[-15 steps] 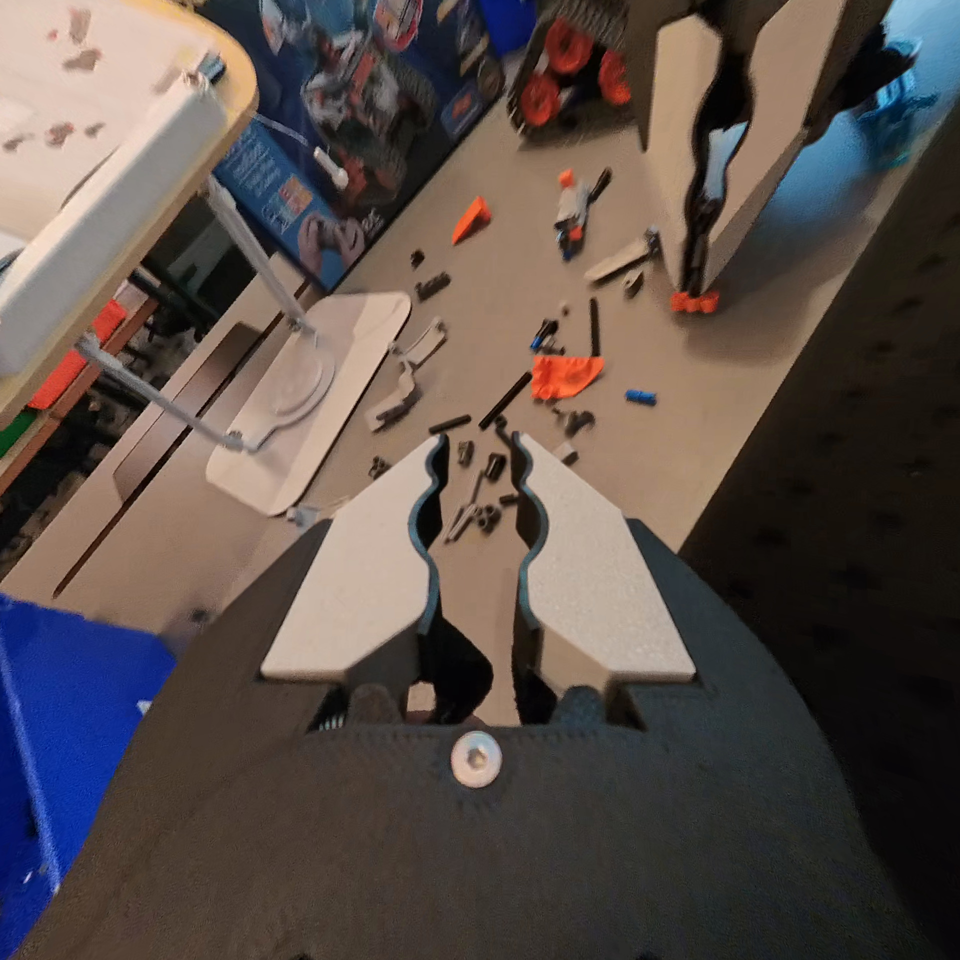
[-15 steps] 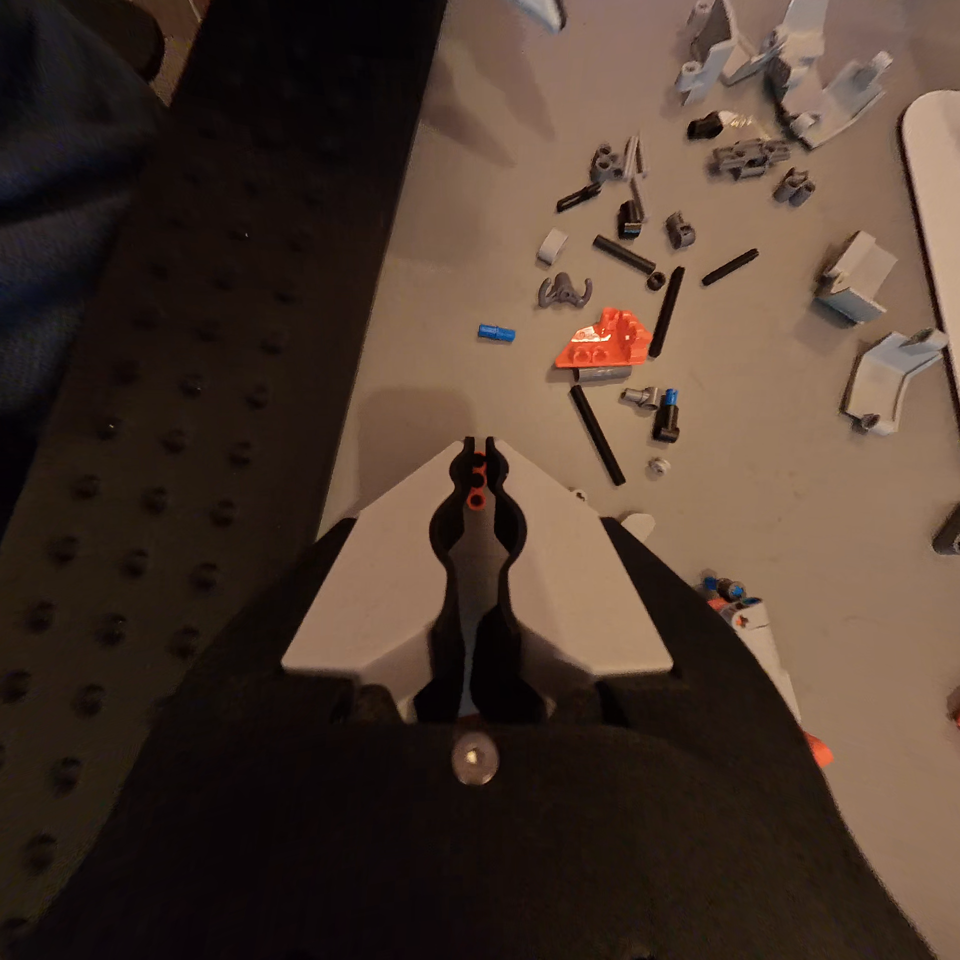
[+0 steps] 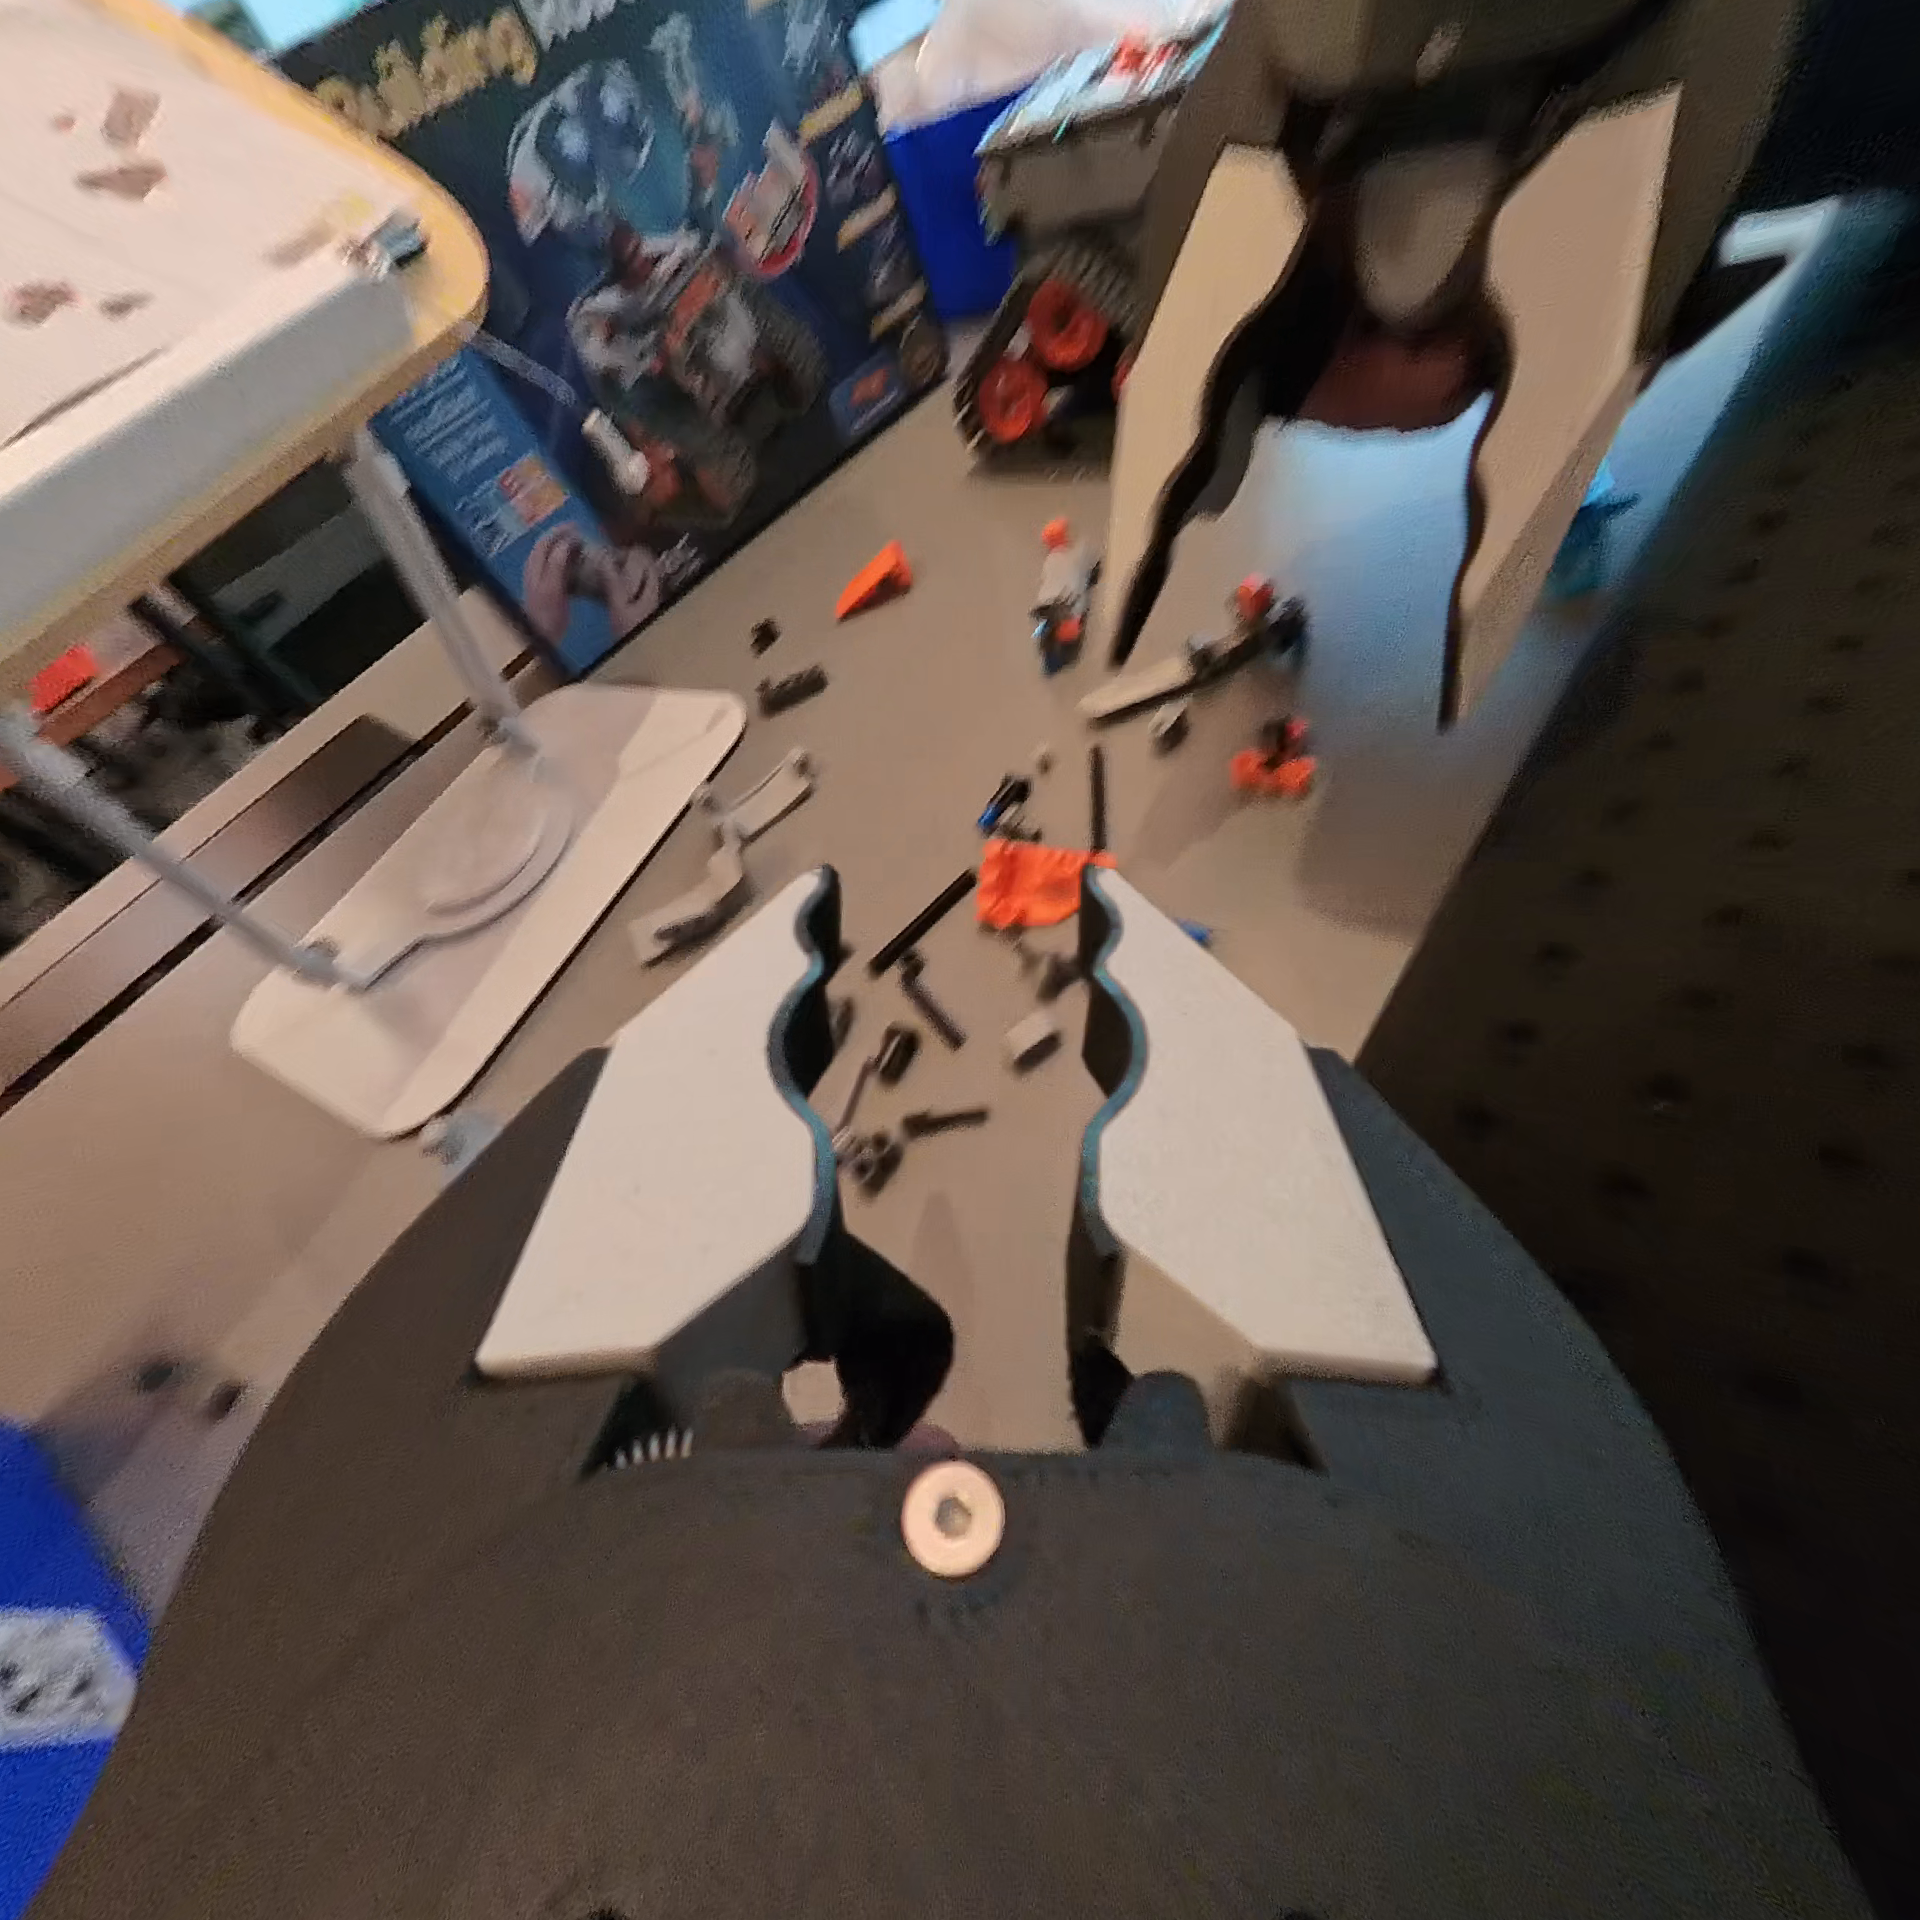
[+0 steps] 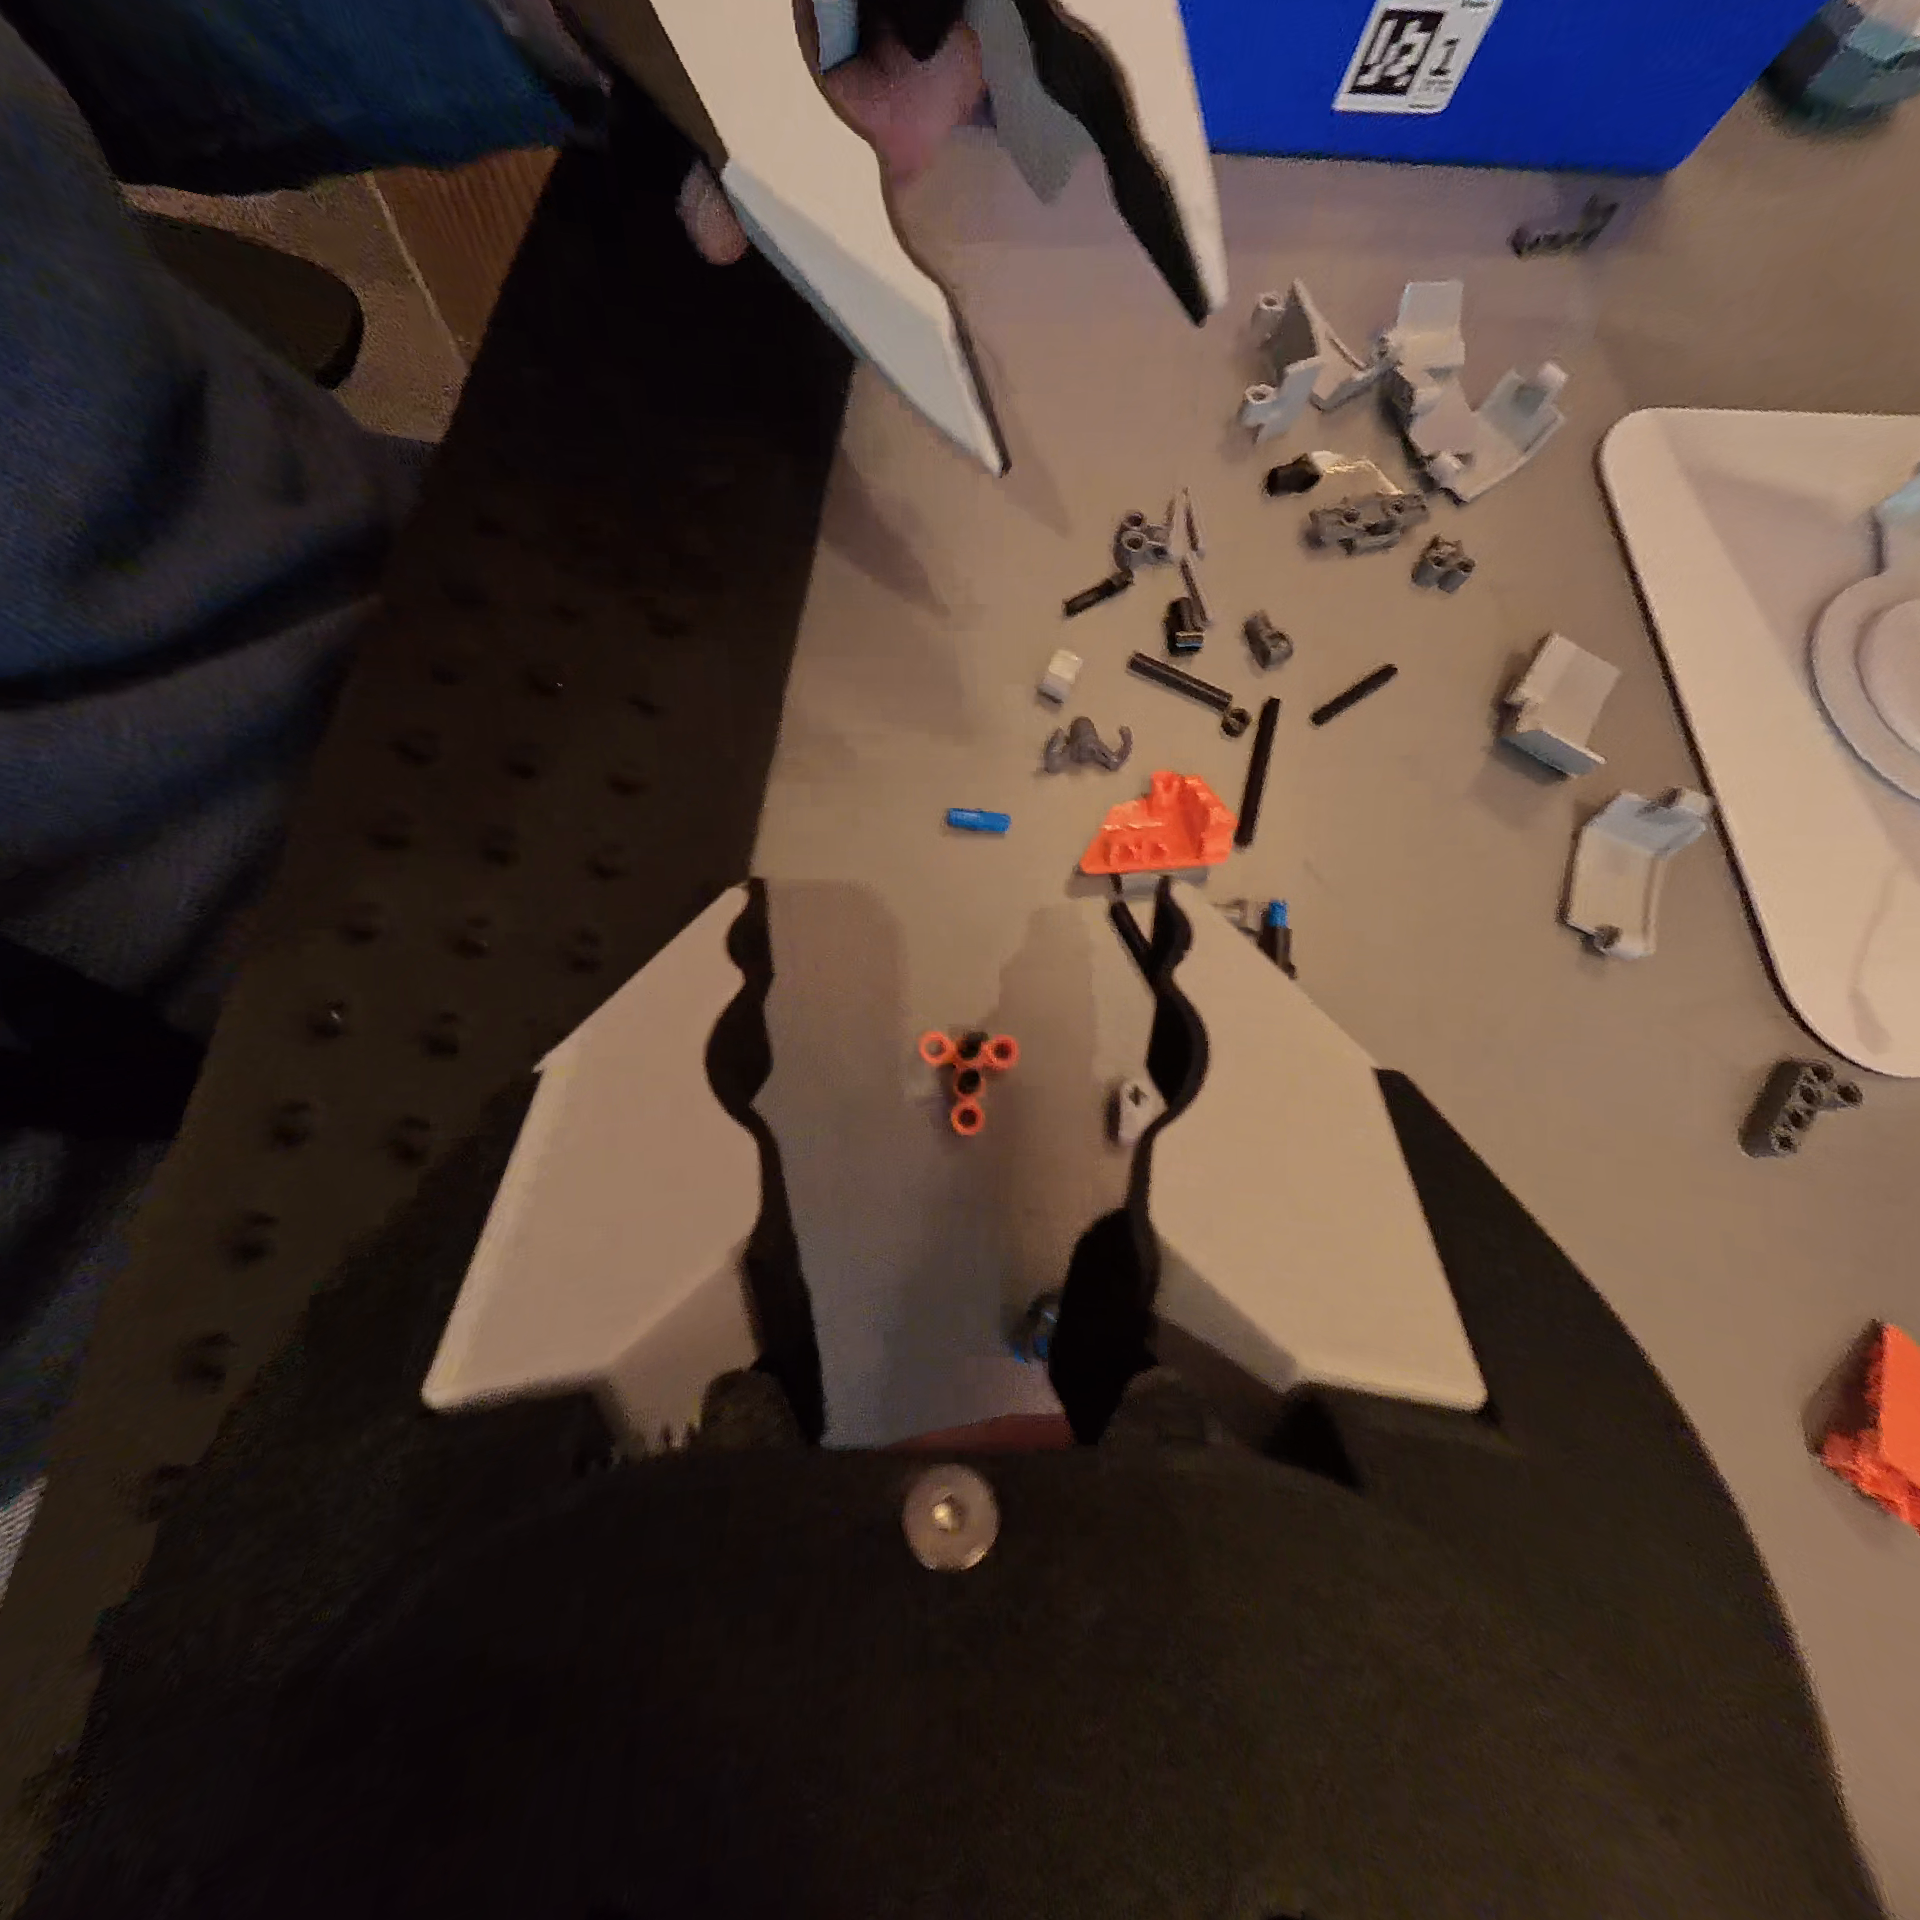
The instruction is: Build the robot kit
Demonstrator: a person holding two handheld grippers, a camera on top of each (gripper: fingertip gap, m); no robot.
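Two claws, both spread and empty: right claw [image 4: 961, 899] over small orange-and-black three-ringed connector [image 4: 966, 1075] on grey table [image 4: 904, 748], bare surface around; left claw [image 3: 961, 883] above scattered black pins, near table's studded black edge strip [image 4: 499, 831].

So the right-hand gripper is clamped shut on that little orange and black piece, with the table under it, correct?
Not quite. In the right wrist view the right gripper is open, its fingers spread wide. The little orange and black piece lies loose on the table between them, touching neither finger.
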